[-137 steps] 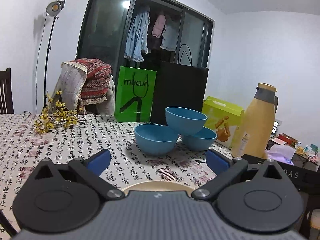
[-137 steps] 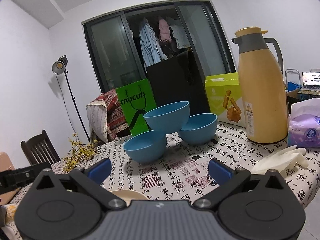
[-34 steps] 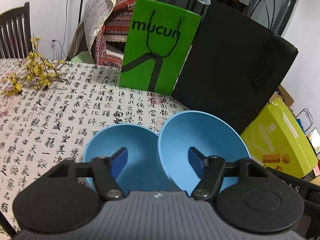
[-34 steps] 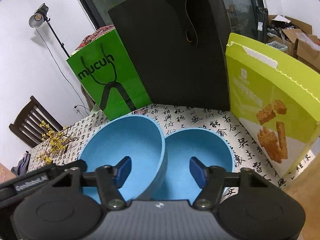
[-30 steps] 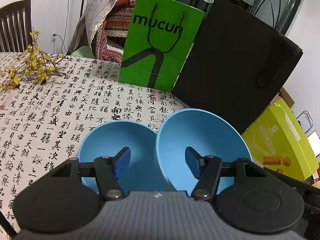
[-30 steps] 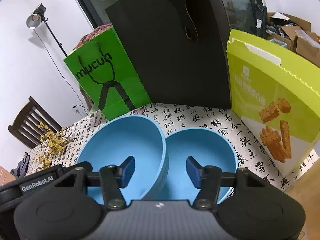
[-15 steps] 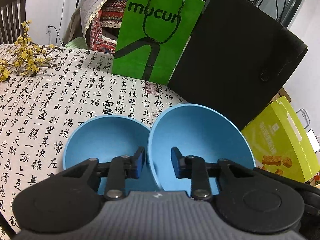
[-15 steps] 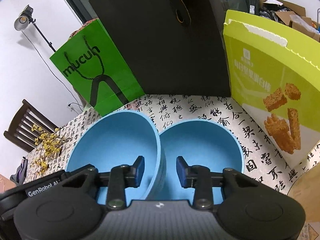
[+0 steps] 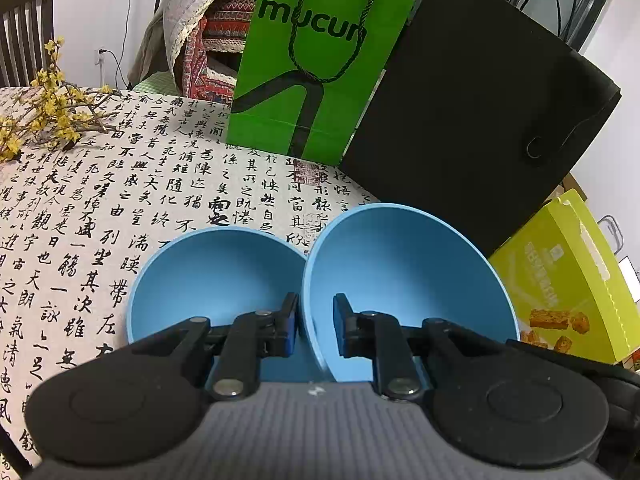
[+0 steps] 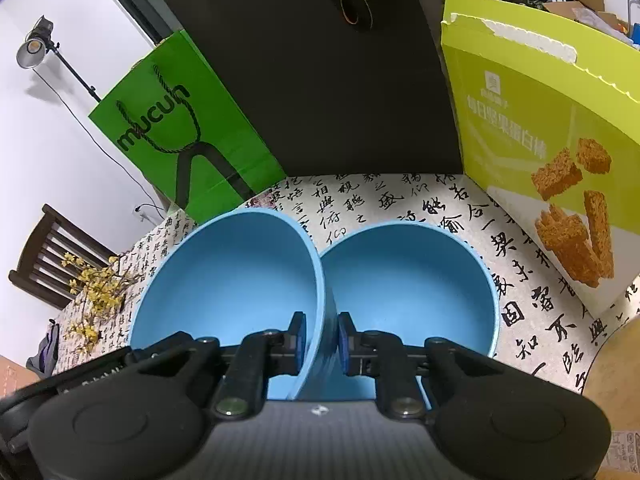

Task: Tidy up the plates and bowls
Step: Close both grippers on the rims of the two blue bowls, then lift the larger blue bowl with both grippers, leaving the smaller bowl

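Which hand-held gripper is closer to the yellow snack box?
Right. The right hand-held gripper pinches the tilted bowl, snack box close beside. The left hand-held gripper, jaws just closing on that bowl's other side, is farther away.

Each gripper [image 9: 314, 326] [image 10: 322, 338] has black linkage arms, silver screws, blue pads and a ribbed grey body.

Three blue bowls: a left bowl [image 9: 208, 276], a middle bowl [image 9: 404, 280] and a right bowl [image 10: 412, 284]. Two paper bags beyond the tools: one green bag [image 9: 316, 60], one black bag [image 9: 472, 120]. One yellow-green snack box [image 10: 552, 136]. One flowering branch [image 9: 48, 112]. One wooden chair [image 10: 52, 256].
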Tool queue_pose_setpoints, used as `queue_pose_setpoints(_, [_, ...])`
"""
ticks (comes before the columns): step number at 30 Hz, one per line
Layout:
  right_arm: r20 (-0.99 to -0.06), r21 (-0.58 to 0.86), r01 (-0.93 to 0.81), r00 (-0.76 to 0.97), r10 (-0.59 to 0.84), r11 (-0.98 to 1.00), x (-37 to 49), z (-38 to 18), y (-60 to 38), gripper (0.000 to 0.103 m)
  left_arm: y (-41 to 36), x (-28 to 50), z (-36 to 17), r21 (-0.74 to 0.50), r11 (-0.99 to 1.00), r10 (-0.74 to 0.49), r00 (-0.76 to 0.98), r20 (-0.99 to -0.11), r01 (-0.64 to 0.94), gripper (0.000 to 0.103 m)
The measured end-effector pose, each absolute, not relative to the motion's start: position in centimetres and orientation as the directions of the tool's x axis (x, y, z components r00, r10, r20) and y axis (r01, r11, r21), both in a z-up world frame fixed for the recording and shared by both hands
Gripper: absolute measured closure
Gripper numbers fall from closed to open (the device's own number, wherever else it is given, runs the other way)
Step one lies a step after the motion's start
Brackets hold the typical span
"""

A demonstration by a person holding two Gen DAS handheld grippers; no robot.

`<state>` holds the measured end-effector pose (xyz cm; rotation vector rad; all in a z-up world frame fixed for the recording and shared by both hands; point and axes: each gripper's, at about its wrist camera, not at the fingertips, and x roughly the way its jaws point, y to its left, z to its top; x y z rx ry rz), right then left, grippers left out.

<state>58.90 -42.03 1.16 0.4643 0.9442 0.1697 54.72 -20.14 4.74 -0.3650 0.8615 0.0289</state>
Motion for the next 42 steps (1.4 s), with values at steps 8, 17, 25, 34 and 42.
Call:
queue_pose_setpoints(8, [-0.74,0.464,0.066,0.577,0.345,0.883,58.6,1.2,-42.1,0.087,-20.3,54.3,5.3,-0.292,0.942,-0.112,0.662,-0.741,-0.168,0.084])
queue_pose_setpoints(17, [-0.721,0.461,0.049,0.602,0.342,0.886,57.2,2.5,-42.1,0.087,-20.7,52.9,6.6,-0.279,0.951,-0.112,0.685,-0.72,-0.137,0.084])
queue_pose_setpoints(25, [-0.709,0.466,0.058,0.621,0.333,0.883,55.0,3.5,-42.2,0.087,-20.8,51.0,7.7,-0.269,0.958,-0.127,0.69,-0.713,-0.101,0.084])
queue_pose_setpoints(34, [-0.701,0.462,0.06,0.636,0.323,0.885,52.3,4.6,-42.2,0.087,-20.8,48.9,9.0,-0.262,0.963,-0.14,0.7,-0.7,-0.07,0.084])
queue_pose_setpoints(42, [-0.7,0.458,0.059,0.639,0.319,0.887,50.8,5.2,-42.1,0.087,-20.6,47.3,9.6,-0.262,0.963,-0.143,0.708,-0.692,-0.062,0.084])
